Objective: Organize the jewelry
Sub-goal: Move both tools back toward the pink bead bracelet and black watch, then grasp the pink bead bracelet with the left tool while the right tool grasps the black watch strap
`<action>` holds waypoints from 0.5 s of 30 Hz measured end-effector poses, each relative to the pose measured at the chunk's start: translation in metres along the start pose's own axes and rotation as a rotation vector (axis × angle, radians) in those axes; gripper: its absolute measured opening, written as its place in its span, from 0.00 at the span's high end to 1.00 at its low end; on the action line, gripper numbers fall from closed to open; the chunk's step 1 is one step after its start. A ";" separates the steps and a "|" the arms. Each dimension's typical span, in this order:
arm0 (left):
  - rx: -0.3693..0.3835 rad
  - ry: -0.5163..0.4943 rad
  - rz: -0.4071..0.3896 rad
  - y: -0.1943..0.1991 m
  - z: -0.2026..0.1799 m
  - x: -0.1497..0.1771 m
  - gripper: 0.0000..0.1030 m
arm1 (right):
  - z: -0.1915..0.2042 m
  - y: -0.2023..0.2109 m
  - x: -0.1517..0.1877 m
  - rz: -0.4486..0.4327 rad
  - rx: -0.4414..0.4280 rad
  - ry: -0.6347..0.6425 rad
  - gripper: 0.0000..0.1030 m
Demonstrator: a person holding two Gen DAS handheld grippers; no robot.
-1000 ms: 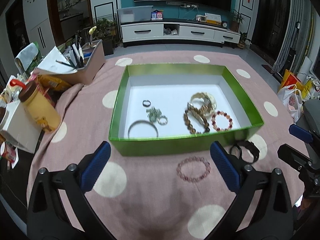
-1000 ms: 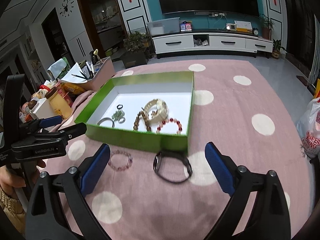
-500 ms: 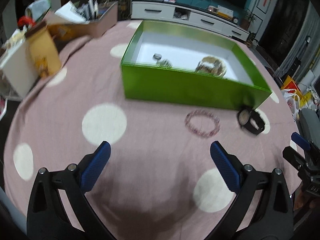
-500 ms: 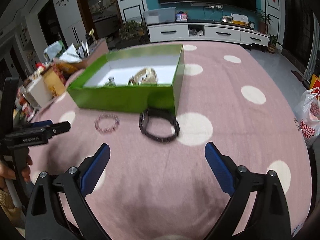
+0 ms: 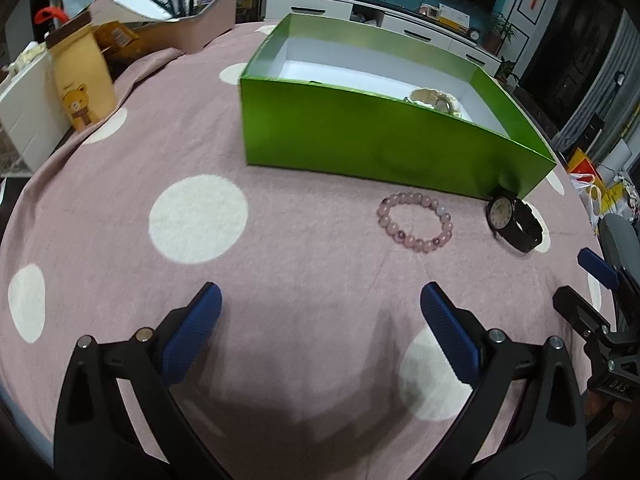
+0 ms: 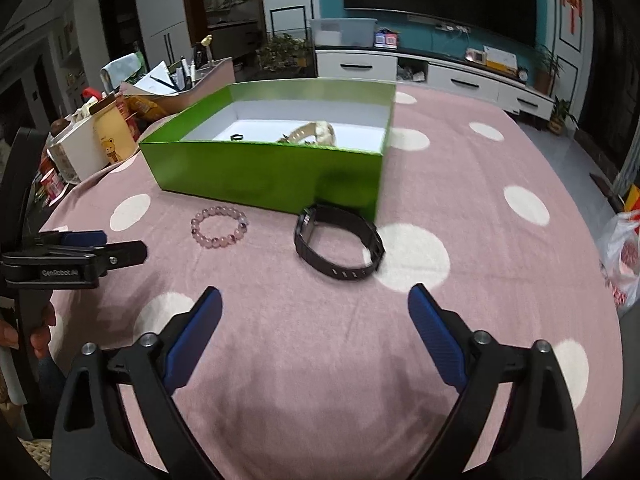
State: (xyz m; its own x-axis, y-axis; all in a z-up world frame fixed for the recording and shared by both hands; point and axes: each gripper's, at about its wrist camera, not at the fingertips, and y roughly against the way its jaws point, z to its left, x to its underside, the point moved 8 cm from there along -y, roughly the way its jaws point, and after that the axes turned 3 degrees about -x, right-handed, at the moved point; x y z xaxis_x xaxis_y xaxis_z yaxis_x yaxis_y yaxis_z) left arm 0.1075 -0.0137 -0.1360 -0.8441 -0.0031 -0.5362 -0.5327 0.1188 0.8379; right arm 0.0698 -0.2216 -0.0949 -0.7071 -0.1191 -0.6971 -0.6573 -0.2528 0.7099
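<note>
a: what do my tongs look like right now?

b: i see my left gripper (image 5: pixel 320 332) spread wide over the pink spotted cloth (image 5: pixel 280 264), with nothing between its blue pads. my right gripper (image 6: pixel 314 330) is also wide, its jaws closing a little, and nothing sits between them either.

a: and the jewelry?

b: from my left camera, the pink bead bracelet (image 5: pixel 416 222) lies flat on the cloth at about one o'clock from the left gripper, apart from the pads. the black watch (image 5: pixel 515 221) lies at two o'clock, just beside the near right corner of the green box (image 5: pixel 360 136). from my right camera the watch (image 6: pixel 338 242) sits at twelve o'clock, ahead of the pads and not touched, with the bracelet (image 6: pixel 220 227) at eleven.

a: anything in the box?

b: a cream-coloured bracelet (image 6: pixel 318 132) shows over the wall, and a small dark ring (image 6: pixel 237 136) to its nine o'clock. the rest is hidden behind the near wall.
</note>
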 end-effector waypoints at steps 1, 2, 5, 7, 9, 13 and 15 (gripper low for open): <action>0.001 -0.006 -0.003 -0.002 -0.003 -0.004 0.03 | 0.002 -0.002 -0.003 -0.003 -0.001 0.012 0.14; 0.001 -0.013 -0.006 -0.004 -0.006 -0.007 0.03 | 0.003 -0.005 -0.006 -0.005 -0.003 0.021 0.16; 0.007 -0.036 -0.008 -0.010 -0.014 -0.016 0.11 | 0.006 -0.015 -0.013 0.002 -0.009 0.043 0.25; 0.008 -0.051 -0.007 -0.014 -0.020 -0.020 0.17 | 0.008 -0.022 -0.016 0.007 -0.009 0.058 0.32; 0.008 -0.064 -0.006 -0.018 -0.026 -0.024 0.22 | 0.009 -0.028 -0.019 0.014 -0.005 0.073 0.36; 0.000 -0.095 -0.001 -0.027 -0.038 -0.030 0.42 | 0.010 -0.038 -0.022 0.027 0.001 0.095 0.44; -0.005 -0.115 0.004 -0.032 -0.044 -0.032 0.47 | 0.009 -0.043 -0.023 0.036 0.009 0.102 0.45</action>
State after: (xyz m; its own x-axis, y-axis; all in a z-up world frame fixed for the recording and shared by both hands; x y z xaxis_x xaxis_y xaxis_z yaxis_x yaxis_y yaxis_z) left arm 0.1492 -0.0610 -0.1410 -0.8340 0.1110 -0.5405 -0.5298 0.1132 0.8406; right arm 0.1124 -0.1998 -0.1087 -0.7006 -0.2250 -0.6771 -0.6345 -0.2377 0.7355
